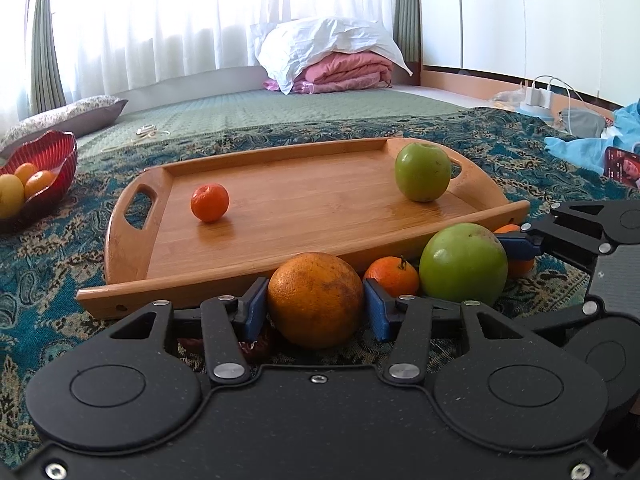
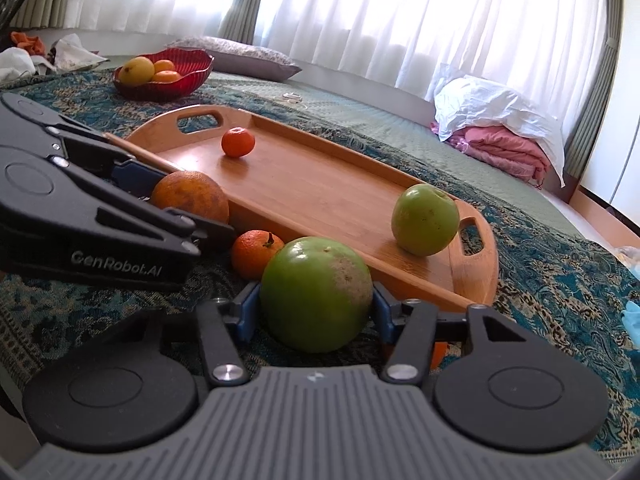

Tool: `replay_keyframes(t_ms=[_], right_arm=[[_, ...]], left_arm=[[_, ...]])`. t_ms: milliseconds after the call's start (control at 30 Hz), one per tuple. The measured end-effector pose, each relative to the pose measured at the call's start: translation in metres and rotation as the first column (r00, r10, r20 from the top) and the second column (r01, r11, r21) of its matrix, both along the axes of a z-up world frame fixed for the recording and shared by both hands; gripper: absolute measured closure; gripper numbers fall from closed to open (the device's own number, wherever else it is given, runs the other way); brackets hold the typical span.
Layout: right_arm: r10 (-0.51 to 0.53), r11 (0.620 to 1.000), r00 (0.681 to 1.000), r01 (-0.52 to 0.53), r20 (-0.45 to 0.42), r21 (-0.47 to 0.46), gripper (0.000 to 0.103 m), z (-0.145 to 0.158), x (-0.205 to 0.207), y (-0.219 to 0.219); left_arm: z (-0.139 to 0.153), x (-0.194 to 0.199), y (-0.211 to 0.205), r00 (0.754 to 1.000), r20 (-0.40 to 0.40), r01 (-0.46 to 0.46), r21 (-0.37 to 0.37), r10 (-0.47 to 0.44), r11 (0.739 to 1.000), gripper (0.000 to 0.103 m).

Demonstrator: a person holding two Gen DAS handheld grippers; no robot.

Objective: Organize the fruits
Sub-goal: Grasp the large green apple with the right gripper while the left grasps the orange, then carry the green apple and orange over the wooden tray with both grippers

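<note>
My left gripper (image 1: 316, 306) is shut on a large orange (image 1: 315, 300) that rests on the patterned blanket just in front of the wooden tray (image 1: 224, 280). Its blue pads (image 1: 256, 306) press both sides of the fruit. My right gripper (image 2: 316, 310) is shut on a big green apple (image 2: 316, 294), also on the blanket by the tray's (image 2: 340, 200) near rim. A small mandarin (image 1: 394, 276) lies between the two held fruits. On the tray sit a mandarin (image 1: 209, 202) at the left and a second green apple (image 1: 422, 171) at the right.
A red glass bowl (image 1: 52, 156) with a yellow fruit and oranges stands far left on the bed. Another orange fruit (image 1: 518, 268) is half hidden behind the held apple. Folded pink and white bedding (image 1: 340, 60) lies at the back; blue cloth (image 1: 580, 148) at the right.
</note>
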State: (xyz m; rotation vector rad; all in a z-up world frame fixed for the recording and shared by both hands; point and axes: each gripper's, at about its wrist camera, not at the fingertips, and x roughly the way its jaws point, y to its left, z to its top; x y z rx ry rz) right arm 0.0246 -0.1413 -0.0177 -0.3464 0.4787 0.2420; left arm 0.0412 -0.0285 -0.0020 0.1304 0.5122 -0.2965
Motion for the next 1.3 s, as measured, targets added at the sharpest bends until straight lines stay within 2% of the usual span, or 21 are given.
replay_keyframes(t_ms=[200, 433, 767, 1300], right_arm=[[-0.042, 0.998, 0.999, 0.041, 0.027, 0.041, 0.044, 0.003, -0.005, -0.001], [-0.076, 0.992, 0.993, 0.067, 0.086, 0.104, 0.044, 0.015, -0.010, -0.005], [-0.117, 0.979, 0.990, 0.102, 0.078, 0.177, 0.044, 0.025, -0.004, -0.014], [-0.164, 0.964, 0.982, 0.141, 0.088, 0.223, 0.044, 0.038, 0.008, -0.025]], left_arm=[[0.005, -0.006, 0.000, 1.000, -0.002, -0.004, -0.017, 0.004, 1.000, 0.055], [0.018, -0.008, 0.006, 0.999, 0.032, -0.018, -0.032, 0.019, 0.999, 0.056], [0.028, -0.005, 0.012, 0.997, 0.050, -0.048, -0.057, 0.051, 0.997, 0.056], [0.042, 0.016, 0.025, 0.991, 0.076, -0.105, -0.077, 0.111, 0.991, 0.056]])
